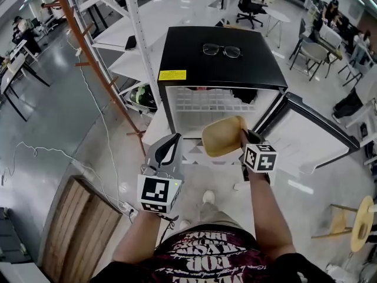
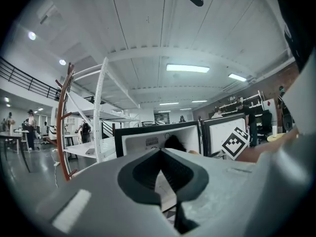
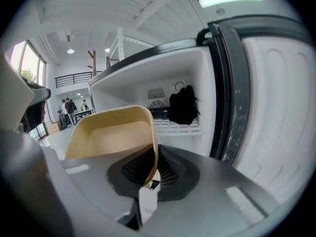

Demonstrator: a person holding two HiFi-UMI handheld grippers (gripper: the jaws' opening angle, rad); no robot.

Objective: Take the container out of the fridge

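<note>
A tan open-topped container (image 1: 222, 135) hangs in front of the open compartment of the small black fridge (image 1: 224, 69). My right gripper (image 1: 243, 135) is shut on the container's right wall. In the right gripper view the container (image 3: 113, 132) tilts up to the left, its rim pinched at the right gripper (image 3: 153, 154). Behind it lie the white fridge interior with a wire shelf (image 3: 175, 127) and a black object (image 3: 182, 105). My left gripper (image 1: 175, 139) is held left of the container, apart from it, jaws together and empty. The left gripper (image 2: 160, 154) points level at the fridge (image 2: 158, 137).
The fridge door (image 1: 306, 140) stands swung open to the right. A pair of glasses (image 1: 222, 50) lies on the fridge top. A white shelving rack (image 1: 126, 40) stands to the left, a wooden board (image 1: 82, 229) lies on the floor lower left, a stool (image 1: 359, 223) lower right.
</note>
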